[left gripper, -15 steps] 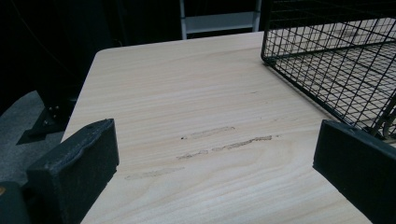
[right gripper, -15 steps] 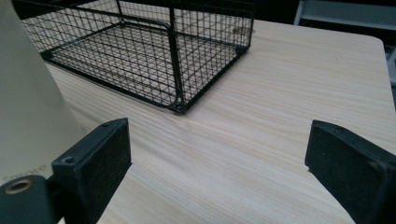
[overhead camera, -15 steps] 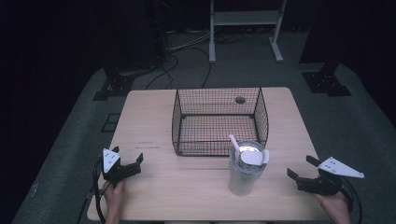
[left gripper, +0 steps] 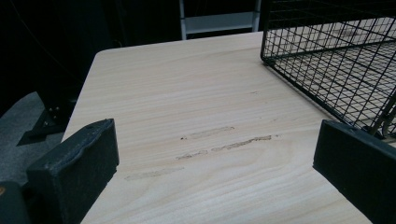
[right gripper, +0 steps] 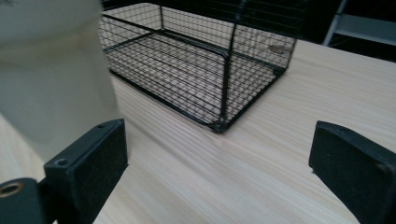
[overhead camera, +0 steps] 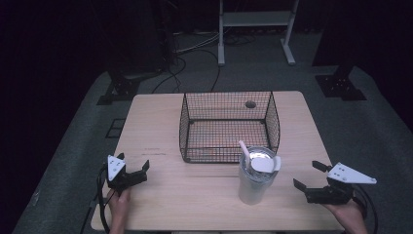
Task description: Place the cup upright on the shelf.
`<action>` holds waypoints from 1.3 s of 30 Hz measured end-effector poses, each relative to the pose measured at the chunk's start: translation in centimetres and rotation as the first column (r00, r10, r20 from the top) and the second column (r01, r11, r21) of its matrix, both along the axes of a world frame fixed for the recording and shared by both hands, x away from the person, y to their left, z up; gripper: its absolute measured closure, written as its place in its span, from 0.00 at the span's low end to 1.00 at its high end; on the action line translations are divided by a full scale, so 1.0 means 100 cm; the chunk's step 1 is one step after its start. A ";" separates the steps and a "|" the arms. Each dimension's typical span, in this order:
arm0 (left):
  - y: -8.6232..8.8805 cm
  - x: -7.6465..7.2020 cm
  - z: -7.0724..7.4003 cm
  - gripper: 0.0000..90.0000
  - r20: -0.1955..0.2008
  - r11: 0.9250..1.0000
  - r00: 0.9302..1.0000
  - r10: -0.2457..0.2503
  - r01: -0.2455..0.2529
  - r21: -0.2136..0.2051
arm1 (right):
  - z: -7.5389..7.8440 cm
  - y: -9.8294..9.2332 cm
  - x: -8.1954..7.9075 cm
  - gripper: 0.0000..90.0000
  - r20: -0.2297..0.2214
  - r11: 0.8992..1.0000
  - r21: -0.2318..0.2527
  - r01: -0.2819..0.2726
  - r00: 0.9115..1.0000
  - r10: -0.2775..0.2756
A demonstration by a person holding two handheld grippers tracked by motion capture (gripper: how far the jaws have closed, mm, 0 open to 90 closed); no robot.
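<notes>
Nothing moved since half a second ago: left gripper (overhead camera: 132,171) and right gripper (overhead camera: 309,176) wide apart, empty, near front corners; cup (overhead camera: 255,176) untouched before basket (overhead camera: 226,126).

Wire basket (overhead camera: 229,126): black mesh, open top, upright at the centre of the table (overhead camera: 151,122), nothing inside it; tumbler (overhead camera: 254,180): pale, upright, standing just in front of the basket's near right corner; its lid (overhead camera: 263,163) carries a white straw (overhead camera: 244,148) tilted leftward.
</notes>
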State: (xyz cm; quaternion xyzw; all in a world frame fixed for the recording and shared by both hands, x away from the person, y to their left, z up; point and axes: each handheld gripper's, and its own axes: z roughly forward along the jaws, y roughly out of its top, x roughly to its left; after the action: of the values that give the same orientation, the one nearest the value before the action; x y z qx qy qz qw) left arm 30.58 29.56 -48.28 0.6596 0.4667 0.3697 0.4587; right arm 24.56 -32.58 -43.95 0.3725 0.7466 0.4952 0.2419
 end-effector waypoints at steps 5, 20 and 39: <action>0.000 0.000 0.000 0.00 0.000 1.000 1.000 -0.001 0.001 0.000 | 0.005 0.004 -0.002 0.03 0.008 0.999 0.011 -0.041 0.999 0.041; 0.000 0.000 0.000 0.00 0.003 1.000 1.000 -0.001 0.001 -0.003 | 0.014 0.028 -0.008 0.03 0.005 0.989 -0.007 -0.148 0.989 0.148; 0.000 0.000 0.000 0.00 0.004 1.000 1.000 -0.004 0.004 -0.004 | 0.016 0.057 -0.009 0.03 -0.011 0.968 -0.035 -0.247 0.969 0.247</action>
State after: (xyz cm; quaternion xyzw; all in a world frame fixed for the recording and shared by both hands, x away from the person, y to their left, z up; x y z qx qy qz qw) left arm 30.60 29.61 -48.28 0.6588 0.4653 0.3693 0.4616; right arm 23.65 -26.87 -42.32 0.2741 0.7968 0.5066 0.1826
